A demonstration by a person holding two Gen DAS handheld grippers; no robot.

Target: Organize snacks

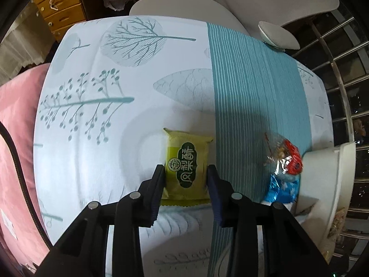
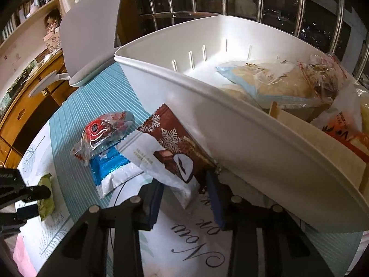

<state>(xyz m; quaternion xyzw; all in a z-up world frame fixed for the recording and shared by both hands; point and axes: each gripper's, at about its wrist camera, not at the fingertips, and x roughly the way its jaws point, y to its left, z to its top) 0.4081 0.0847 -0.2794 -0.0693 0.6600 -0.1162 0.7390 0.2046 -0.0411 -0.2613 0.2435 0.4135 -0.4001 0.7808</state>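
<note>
Left wrist view: left gripper point(image 1: 186, 173) clamps the green pack point(image 1: 186, 165) – right gripper point(image 2: 184, 184) straddles the brown pack point(image 2: 170, 152), contact unclear, its end hidden behind the bin point(image 2: 253, 138)

Lit from overhead by indoor light, bright on the tablecloth point(image 1: 143, 73) and the white bin point(image 2: 230, 124). Black night beyond the window bars point(image 2: 299, 11). Soft shadow cast around the green packet point(image 1: 186, 164). Glare on the foil wrappers point(image 2: 103, 133). Strong fisheye bending, dark corners. Slight blur near the gripper arms.

Two close downward views, shared tablecloth point(image 1: 115, 138)
</note>
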